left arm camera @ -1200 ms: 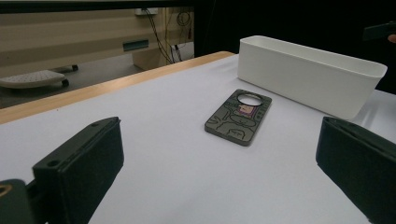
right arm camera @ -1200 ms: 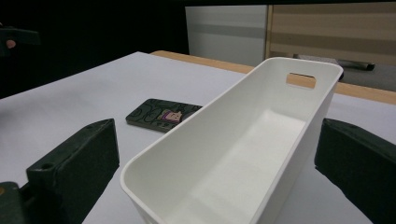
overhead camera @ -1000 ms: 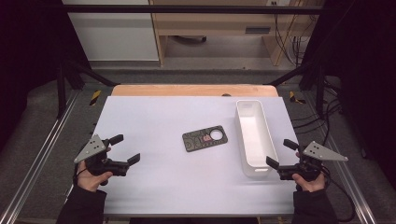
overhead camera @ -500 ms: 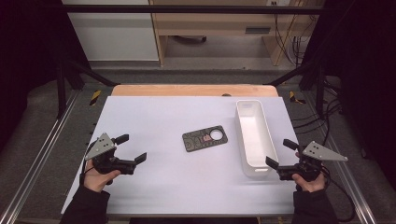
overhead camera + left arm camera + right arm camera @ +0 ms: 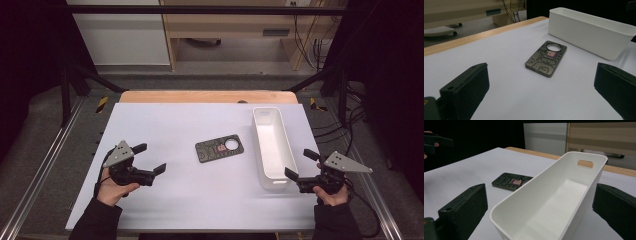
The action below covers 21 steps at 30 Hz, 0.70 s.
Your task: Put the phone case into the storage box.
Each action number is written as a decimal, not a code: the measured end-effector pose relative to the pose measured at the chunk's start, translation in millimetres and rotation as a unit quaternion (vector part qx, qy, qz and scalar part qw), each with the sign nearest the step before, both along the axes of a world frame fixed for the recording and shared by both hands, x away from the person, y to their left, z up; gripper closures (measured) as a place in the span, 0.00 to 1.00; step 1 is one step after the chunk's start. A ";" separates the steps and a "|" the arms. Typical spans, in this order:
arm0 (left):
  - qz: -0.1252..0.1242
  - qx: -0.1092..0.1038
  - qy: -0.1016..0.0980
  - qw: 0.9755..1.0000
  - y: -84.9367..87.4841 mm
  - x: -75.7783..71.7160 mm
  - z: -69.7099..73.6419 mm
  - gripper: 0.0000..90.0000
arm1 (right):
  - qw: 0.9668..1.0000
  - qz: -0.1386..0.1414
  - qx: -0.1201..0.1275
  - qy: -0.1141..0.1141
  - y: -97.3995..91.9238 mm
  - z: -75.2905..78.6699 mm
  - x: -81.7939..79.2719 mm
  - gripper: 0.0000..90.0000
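Lying flat near the middle of the bench [image 5: 165,210], a dark phone case [image 5: 220,148] with a round camera hole and a small pink drawing has nothing touching it. Its hole end points toward the white bin [image 5: 272,145], which stands just beside it, apart from it, toward the bench's right edge. The bin is long and narrow and runs from near the far edge back toward the near edge; in the right gripper view its inside is bare, with a handle slot cut in the far end wall.

The left gripper [image 5: 148,160] is held over the near left part of the bench, close to the left edge, by a hand [image 5: 114,186] in a dark sleeve. Its jaws stand wide apart with nothing between them and face the case, which is well apart from them. In the left gripper view the case [image 5: 546,58] lies on the white surface ahead between the two black jaws, with the bin [image 5: 590,31] behind it.

The right gripper [image 5: 302,164] is held near the right corner of the near edge by the other hand [image 5: 331,194]. Its jaws are also spread and grip nothing. They sit just off the bin's near end; in the right gripper view the bin [image 5: 554,202] rises between them and the case [image 5: 511,181] shows to its left.
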<state>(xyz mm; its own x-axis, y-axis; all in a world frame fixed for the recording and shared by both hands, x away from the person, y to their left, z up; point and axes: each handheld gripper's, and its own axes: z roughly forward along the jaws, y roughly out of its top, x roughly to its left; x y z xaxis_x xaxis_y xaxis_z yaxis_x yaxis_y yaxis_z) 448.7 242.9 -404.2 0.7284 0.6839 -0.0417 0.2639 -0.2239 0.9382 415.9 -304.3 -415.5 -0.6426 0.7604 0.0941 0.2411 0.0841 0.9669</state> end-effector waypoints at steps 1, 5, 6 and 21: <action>-0.002 0.000 0.001 1.000 -3.0 0.9 1.3 0.00 | 1.000 -0.001 0.000 0.001 0.0 -0.4 0.2 0.00; -0.002 0.001 0.005 1.000 -7.5 2.4 3.4 0.00 | 1.000 -0.002 -0.001 0.002 -0.3 -1.3 0.6 0.00; -0.002 0.000 0.005 1.000 -8.3 2.6 3.6 0.00 | 1.000 -0.002 -0.001 0.003 -0.3 -1.6 0.7 0.00; -0.014 0.010 0.004 1.000 -28.9 13.0 9.8 0.00 | 1.000 -0.005 -0.002 0.004 -0.2 -3.1 1.6 0.00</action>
<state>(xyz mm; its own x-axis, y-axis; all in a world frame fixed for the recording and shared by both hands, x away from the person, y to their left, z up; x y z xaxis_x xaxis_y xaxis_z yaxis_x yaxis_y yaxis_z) 461.7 214.1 -394.5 0.7470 0.6639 -0.0344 0.2656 -0.2506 0.9309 417.6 -304.5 -418.6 -0.6348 0.7668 0.0955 0.2493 0.0862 0.9646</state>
